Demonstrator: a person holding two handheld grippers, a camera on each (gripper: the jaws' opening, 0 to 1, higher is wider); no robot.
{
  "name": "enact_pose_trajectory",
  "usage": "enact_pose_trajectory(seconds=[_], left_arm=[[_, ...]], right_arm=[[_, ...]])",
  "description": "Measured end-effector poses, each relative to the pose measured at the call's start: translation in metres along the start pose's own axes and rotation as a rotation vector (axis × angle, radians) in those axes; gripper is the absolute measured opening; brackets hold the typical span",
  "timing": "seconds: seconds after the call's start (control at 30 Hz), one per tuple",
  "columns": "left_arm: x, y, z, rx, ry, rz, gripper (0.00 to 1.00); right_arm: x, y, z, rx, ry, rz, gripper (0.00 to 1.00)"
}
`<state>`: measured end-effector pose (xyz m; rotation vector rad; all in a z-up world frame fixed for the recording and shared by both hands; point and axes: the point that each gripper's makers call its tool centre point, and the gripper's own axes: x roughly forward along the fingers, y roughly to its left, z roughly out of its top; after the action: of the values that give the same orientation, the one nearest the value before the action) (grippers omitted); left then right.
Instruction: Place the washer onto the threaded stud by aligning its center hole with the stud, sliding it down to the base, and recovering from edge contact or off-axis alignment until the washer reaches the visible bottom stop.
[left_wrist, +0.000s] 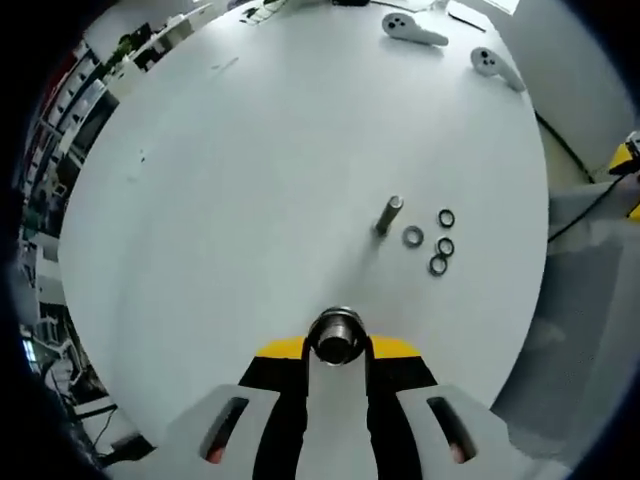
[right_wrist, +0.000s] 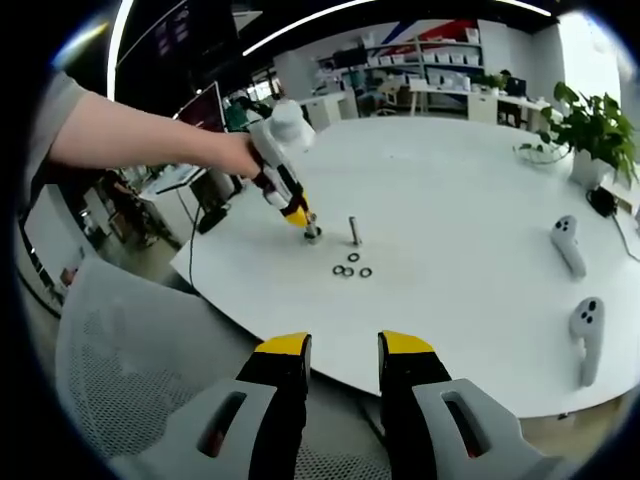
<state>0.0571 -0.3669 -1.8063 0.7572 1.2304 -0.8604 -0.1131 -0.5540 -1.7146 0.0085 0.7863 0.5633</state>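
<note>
A short threaded stud (left_wrist: 388, 215) stands upright on the white round table (left_wrist: 250, 180). Several loose washers (left_wrist: 440, 245) lie just to its right, one of them (left_wrist: 413, 237) close to its base. My left gripper (left_wrist: 338, 345) is shut on a round metal washer (left_wrist: 337, 336), seen end-on with a dark centre hole, held low and short of the stud. From the right gripper view, the stud (right_wrist: 354, 230) stands right of the hand-held left gripper (right_wrist: 310, 232), with washers (right_wrist: 352, 270) in front. My right gripper (right_wrist: 341, 350) is open and empty, back beyond the table edge.
Two white hand controllers (left_wrist: 415, 28) (left_wrist: 495, 65) lie at the table's far side, also visible as controllers (right_wrist: 566, 245) (right_wrist: 586, 335) on the right. A potted plant (right_wrist: 590, 130) stands at the table's rim. A grey mesh chair (right_wrist: 130, 380) sits below the right gripper.
</note>
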Motion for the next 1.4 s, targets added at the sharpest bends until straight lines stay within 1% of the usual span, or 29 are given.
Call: enact_pose_trajectory(seconds=[0.03,0.17,0.23,0.43,0.5,0.63,0.7,0.73,0.83,0.93,1.03,1.07,1.1,1.2,1.27,1.37,1.4], left_arm=[[0.001,-0.002,-0.001,-0.001,0.008,0.004,0.19],[0.009,-0.003,-0.002,0.037,0.034,0.022,0.19],[0.014,0.000,-0.003,0.042,0.042,0.024,0.19],[0.019,0.000,-0.005,0.027,0.047,0.015,0.19],[0.020,0.000,-0.007,0.039,0.052,0.027,0.19],[0.021,0.000,-0.005,0.046,0.041,0.025,0.20],[0.022,-0.002,-0.008,0.017,0.056,0.010,0.21],[0.021,-0.001,-0.006,0.005,0.036,0.007,0.21],[0.015,0.000,0.001,-0.088,-0.027,0.006,0.24],[0.008,-0.001,0.000,-0.109,-0.041,-0.002,0.25],[0.001,0.002,-0.004,-0.107,-0.047,0.009,0.24],[-0.002,0.003,-0.005,-0.118,-0.058,0.013,0.24],[-0.004,0.004,-0.004,-0.135,-0.078,0.015,0.24],[-0.014,0.002,-0.002,-0.195,-0.162,0.020,0.24],[-0.020,0.001,-0.004,-0.200,-0.187,0.034,0.24],[-0.036,-0.008,-0.005,-0.223,-0.279,0.059,0.24],[-0.041,-0.010,-0.007,-0.224,-0.297,0.066,0.24]], right_arm=[[0.000,0.000,0.000,0.000,0.000,-0.001,0.29],[0.000,-0.001,0.000,0.001,0.001,-0.004,0.29],[0.000,-0.001,-0.001,0.000,0.003,-0.005,0.29],[0.000,0.000,-0.002,-0.005,0.010,-0.002,0.28],[0.000,-0.001,0.000,-0.004,0.004,-0.001,0.28],[0.000,-0.002,0.000,0.003,0.004,0.000,0.28],[0.000,-0.002,0.000,0.004,0.002,-0.001,0.28],[0.000,-0.002,-0.001,0.005,0.003,-0.002,0.28],[0.000,-0.002,0.000,0.008,-0.001,-0.005,0.28],[0.000,-0.002,0.000,0.009,-0.002,-0.006,0.28],[0.000,-0.002,0.000,0.006,0.001,-0.004,0.28],[0.000,-0.001,0.000,0.006,0.001,-0.004,0.28],[0.000,-0.002,0.000,0.006,0.001,-0.005,0.28],[-0.001,-0.002,0.000,0.008,-0.001,-0.006,0.28],[-0.001,-0.002,0.001,0.007,-0.003,-0.005,0.28],[-0.001,-0.002,0.002,0.009,-0.012,-0.004,0.28],[-0.001,-0.001,0.002,0.006,-0.012,0.001,0.28]])
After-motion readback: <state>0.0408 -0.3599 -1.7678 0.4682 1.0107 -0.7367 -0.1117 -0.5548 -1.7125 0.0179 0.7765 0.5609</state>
